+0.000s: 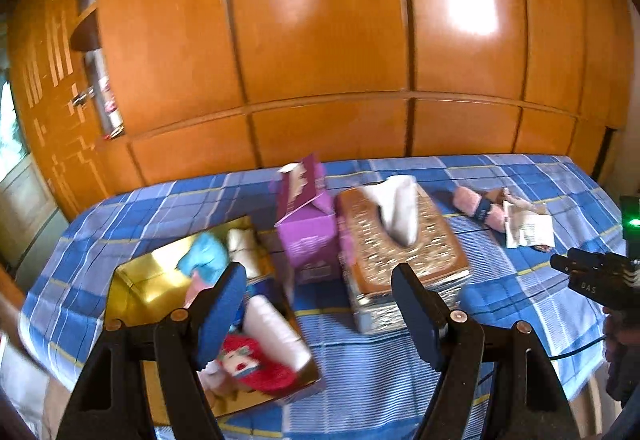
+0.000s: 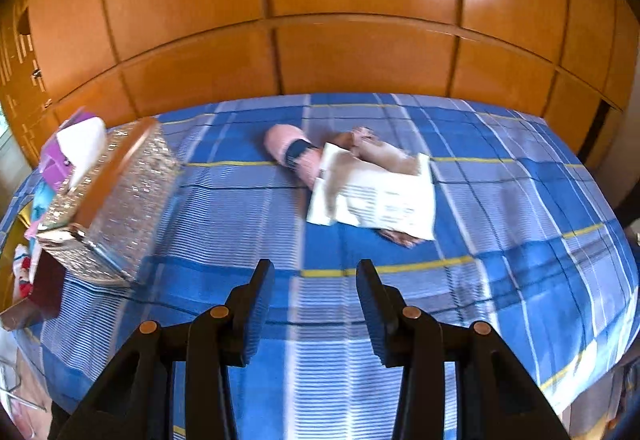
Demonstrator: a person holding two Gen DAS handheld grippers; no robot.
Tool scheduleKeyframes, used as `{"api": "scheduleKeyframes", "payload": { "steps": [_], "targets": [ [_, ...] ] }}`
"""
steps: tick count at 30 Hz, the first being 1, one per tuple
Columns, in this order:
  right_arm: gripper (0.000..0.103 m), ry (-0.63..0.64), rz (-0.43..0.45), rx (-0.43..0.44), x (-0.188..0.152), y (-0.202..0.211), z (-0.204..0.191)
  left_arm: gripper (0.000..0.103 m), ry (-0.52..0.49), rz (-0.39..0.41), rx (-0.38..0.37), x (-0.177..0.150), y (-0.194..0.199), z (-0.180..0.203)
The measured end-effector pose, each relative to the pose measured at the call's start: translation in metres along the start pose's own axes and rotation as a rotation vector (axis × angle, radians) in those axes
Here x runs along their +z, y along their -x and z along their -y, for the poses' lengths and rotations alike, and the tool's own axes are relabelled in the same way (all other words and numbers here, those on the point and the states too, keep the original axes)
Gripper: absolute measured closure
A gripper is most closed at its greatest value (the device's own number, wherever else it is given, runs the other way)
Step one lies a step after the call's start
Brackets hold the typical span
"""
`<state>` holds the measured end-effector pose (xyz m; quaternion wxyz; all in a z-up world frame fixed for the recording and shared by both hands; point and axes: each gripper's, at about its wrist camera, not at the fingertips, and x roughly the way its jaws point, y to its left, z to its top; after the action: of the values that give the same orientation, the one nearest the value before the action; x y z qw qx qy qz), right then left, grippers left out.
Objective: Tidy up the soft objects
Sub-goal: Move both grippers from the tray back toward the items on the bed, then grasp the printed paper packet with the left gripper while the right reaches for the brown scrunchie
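A gold tray lies at the left of the blue plaid bed and holds soft things: a red plush, white rolls and a light blue cloth. My left gripper hangs open above the tray's right end, nothing between its fingers. Further right on the bed lie a pink rolled cloth with a dark band and a white paper-wrapped item over a brownish fabric piece. My right gripper stands open over the bedspread in front of them, holding nothing. The right gripper also shows at the left wrist view's right edge.
A purple carton and a glittery tissue box with a white tissue sticking up stand mid-bed; the tissue box is at the left in the right wrist view. An orange wooden wardrobe runs behind the bed.
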<state>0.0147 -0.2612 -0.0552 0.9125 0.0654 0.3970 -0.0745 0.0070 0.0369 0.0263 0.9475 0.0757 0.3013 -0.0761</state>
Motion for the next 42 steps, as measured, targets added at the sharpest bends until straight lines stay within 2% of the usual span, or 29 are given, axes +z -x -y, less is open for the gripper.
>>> {"api": "scheduleKeyframes", "payload": {
  "steps": [7,16,21,25,30,32,35,36,42],
  "targets": [
    [0.061,-0.032,-0.046,-0.065,-0.016,-0.008,0.028,0.028,-0.082,0.002,-0.09,0.015,-0.009,0.042],
    [0.061,-0.109,-0.116,-0.091,-0.037,-0.022,0.057,0.028,-0.188,-0.011,-0.223,0.032,-0.023,0.105],
    [0.06,-0.14,-0.147,-0.079,-0.043,-0.03,0.065,0.028,-0.234,-0.051,-0.306,0.037,-0.037,0.144],
    [0.06,-0.148,-0.162,-0.072,-0.046,-0.033,0.07,0.028,-0.224,-0.137,-0.378,0.036,-0.055,0.171],
    [0.061,-0.25,-0.137,0.002,-0.028,-0.034,0.095,0.028,-0.253,-0.159,-0.397,0.029,-0.062,0.187],
    [0.06,-0.298,-0.111,0.067,-0.012,-0.04,0.11,0.028,-0.256,-0.168,-0.399,0.027,-0.065,0.189],
    [0.059,-0.348,-0.079,0.16,0.019,-0.059,0.129,0.028,-0.237,-0.179,-0.409,0.027,-0.067,0.186],
    [0.055,-0.378,-0.076,0.182,0.028,-0.067,0.136,0.028,-0.233,-0.18,-0.407,0.028,-0.069,0.186],
    [0.048,-0.559,-0.108,0.328,0.058,-0.121,0.167,0.028,-0.226,-0.185,-0.401,0.031,-0.075,0.186]
  ]
}}
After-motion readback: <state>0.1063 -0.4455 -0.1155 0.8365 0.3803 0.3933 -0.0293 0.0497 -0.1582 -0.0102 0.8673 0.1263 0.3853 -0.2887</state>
